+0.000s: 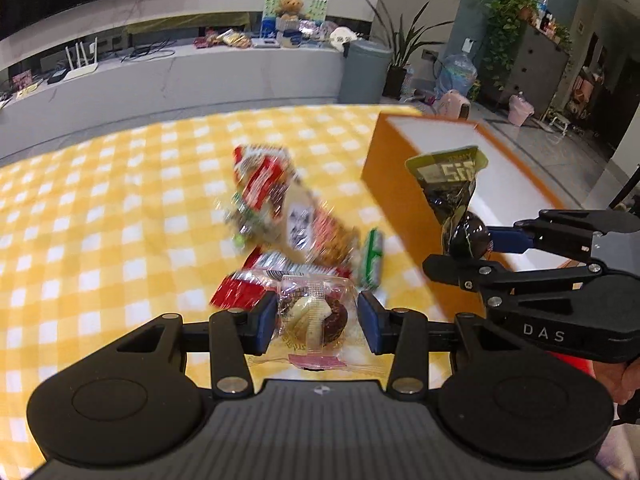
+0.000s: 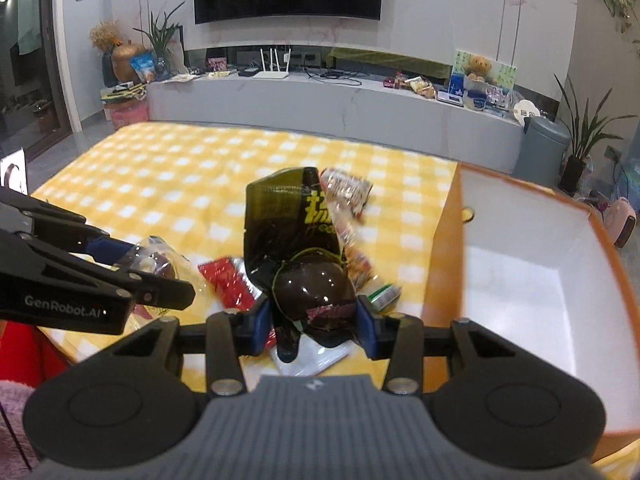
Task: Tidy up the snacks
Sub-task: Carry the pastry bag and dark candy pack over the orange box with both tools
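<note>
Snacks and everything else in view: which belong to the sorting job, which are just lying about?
Job:
- clear-wrapped cake, in left gripper
- dark packet, in right gripper
- snack pile
- orange box

Lying about:
- teddy bear
- router
- bin
- plants

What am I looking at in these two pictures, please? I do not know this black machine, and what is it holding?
No robot is here: a person carries two hand-held grippers, each with a camera looking along its fingers. One picture is from the left gripper, the other from the right gripper. Each also shows in the other's view. The left one grips a clear-wrapped pastry. The right one grips a dark snack packet. Below lies a yellow checked cloth with a pile of loose snacks, blurred. Beside it stands an orange box, white inside, and the part in view looks empty.
</note>
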{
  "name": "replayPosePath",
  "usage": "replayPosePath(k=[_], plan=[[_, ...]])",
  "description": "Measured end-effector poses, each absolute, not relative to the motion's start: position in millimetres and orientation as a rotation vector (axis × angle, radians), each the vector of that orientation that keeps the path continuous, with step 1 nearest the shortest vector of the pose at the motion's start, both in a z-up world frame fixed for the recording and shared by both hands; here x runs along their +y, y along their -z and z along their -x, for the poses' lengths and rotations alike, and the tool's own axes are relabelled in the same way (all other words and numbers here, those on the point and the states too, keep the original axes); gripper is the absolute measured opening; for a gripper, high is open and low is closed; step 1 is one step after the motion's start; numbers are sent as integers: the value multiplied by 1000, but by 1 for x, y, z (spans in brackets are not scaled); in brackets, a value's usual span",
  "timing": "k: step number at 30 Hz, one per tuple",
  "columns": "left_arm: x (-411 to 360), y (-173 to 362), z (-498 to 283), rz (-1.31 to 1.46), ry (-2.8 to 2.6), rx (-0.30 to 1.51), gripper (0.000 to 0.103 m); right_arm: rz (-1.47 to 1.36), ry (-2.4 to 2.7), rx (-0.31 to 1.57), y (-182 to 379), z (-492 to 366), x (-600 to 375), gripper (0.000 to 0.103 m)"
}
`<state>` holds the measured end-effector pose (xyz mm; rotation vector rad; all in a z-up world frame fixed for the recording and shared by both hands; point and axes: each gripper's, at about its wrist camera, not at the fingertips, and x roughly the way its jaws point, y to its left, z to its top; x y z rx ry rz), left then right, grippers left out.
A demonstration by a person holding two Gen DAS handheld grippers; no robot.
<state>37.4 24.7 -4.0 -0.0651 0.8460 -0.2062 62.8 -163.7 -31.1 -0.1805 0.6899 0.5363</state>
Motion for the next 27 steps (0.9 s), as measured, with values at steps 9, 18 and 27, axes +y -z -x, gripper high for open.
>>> replayPosePath(k=[9, 18, 27], plan=[[-28, -35, -67, 29, 344, 803, 49, 192, -499, 730, -12, -82, -215, 42], [-105, -31, -118, -74, 488, 859, 49, 277, -440, 866, -18, -122, -273, 42], [-168, 8, -164, -259, 551, 978, 49, 388, -452, 1019, 20, -167, -311, 42]])
